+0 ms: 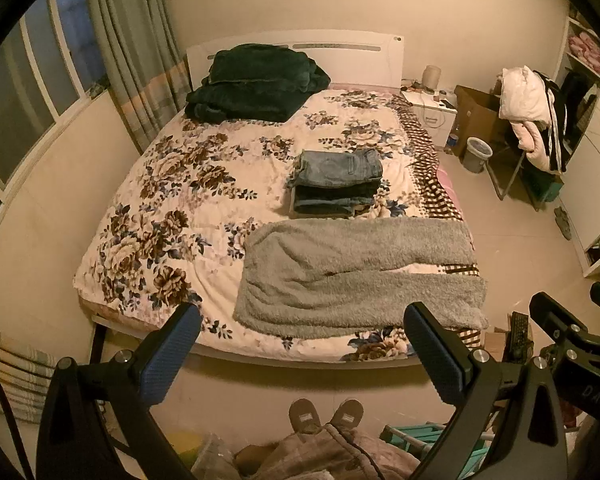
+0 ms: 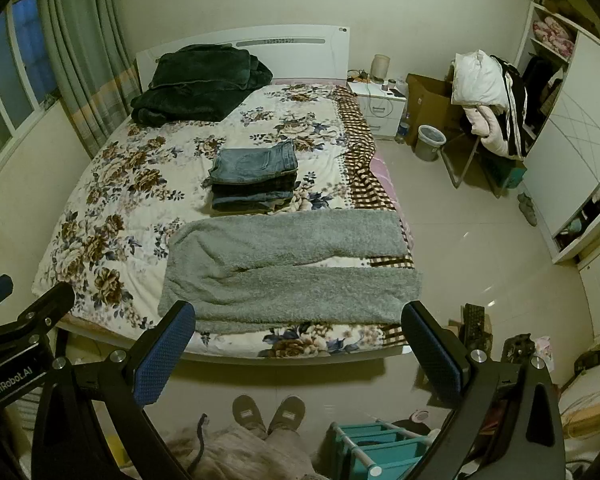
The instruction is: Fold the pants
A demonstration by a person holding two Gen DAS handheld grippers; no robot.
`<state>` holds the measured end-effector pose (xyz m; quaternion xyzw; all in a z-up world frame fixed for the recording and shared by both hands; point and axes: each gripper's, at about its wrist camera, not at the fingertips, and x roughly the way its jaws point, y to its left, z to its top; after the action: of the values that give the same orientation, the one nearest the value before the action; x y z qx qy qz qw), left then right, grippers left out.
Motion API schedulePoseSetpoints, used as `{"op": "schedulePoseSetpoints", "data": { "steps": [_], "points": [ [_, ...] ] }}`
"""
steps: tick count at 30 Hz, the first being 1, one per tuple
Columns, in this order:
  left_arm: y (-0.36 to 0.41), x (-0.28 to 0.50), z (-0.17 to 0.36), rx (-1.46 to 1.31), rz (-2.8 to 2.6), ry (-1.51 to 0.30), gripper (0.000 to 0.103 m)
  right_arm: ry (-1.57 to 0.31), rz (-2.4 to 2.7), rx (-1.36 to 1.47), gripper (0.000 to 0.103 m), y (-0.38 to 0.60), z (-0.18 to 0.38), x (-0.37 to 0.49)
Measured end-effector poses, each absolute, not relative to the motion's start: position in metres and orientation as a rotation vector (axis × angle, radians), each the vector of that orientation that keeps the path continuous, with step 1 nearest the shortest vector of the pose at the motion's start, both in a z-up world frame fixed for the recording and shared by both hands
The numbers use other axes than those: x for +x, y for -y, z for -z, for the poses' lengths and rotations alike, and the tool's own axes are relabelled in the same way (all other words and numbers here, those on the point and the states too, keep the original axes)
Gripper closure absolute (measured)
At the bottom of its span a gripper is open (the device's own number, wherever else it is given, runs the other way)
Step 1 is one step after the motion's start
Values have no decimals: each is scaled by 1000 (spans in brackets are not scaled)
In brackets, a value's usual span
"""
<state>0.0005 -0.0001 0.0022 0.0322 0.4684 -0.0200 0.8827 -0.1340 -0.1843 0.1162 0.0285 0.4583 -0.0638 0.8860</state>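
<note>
Grey fleece pants (image 1: 356, 276) lie flat across the near end of the bed, waist to the left, both legs stretched right; they also show in the right wrist view (image 2: 288, 268). My left gripper (image 1: 304, 354) is open and empty, held in the air short of the bed's near edge. My right gripper (image 2: 300, 354) is open and empty, likewise back from the bed. The right gripper's body shows at the right edge of the left wrist view (image 1: 572, 328).
A stack of folded jeans (image 1: 336, 182) sits mid-bed behind the pants. A dark green blanket (image 1: 252, 82) lies by the headboard. Flowered quilt (image 1: 160, 208) covers the bed. Bin (image 1: 478, 154), chair with clothes (image 1: 532, 112) and a teal rack (image 2: 380, 448) stand right; my slippers (image 2: 268, 412) are below.
</note>
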Motion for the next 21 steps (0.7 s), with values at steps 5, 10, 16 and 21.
{"op": "schedulePoseSetpoints", "data": {
  "steps": [5,10,16,21],
  "points": [
    [1,1,-3,66,39,-976,0,-952,136,57,0,182,-117,-133],
    [1,2,-4,63,40,-976,0,-946,141,59,0,182,-118,-132],
    [5,7,-11,63,38,-973,0,-948,138,62,0,181,-121,-130],
    [4,5,-10,66,40,-971,0,-945,138,63,0,180,-122,-131]
  ]
}}
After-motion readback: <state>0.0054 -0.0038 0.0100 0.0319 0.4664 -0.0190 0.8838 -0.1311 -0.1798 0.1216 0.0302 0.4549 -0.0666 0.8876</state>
